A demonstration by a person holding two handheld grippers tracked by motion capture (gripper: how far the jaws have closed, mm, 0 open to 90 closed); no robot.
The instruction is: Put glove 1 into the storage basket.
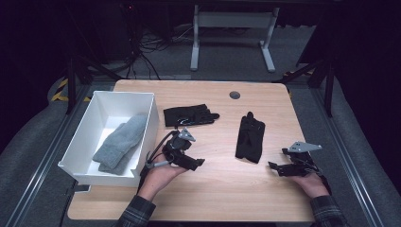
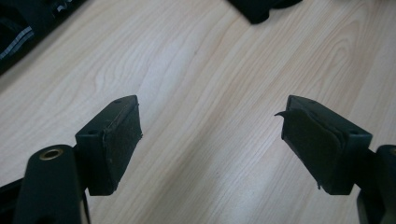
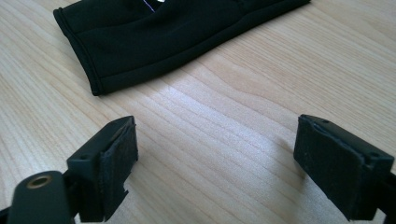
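Two black gloves lie on the wooden table: one glove flat near the white box, the other glove right of centre. My left gripper sits low beside the box, its jaws wide open over bare wood with nothing between them. My right gripper rests near the table's right side, open and empty. In the right gripper view the cuff of that second glove lies just ahead of its jaws.
A grey knitted item, folded, lies inside the white box at the table's left edge. A round grommet sits near the far edge. Beyond the table stand a desk frame and cables on the floor.
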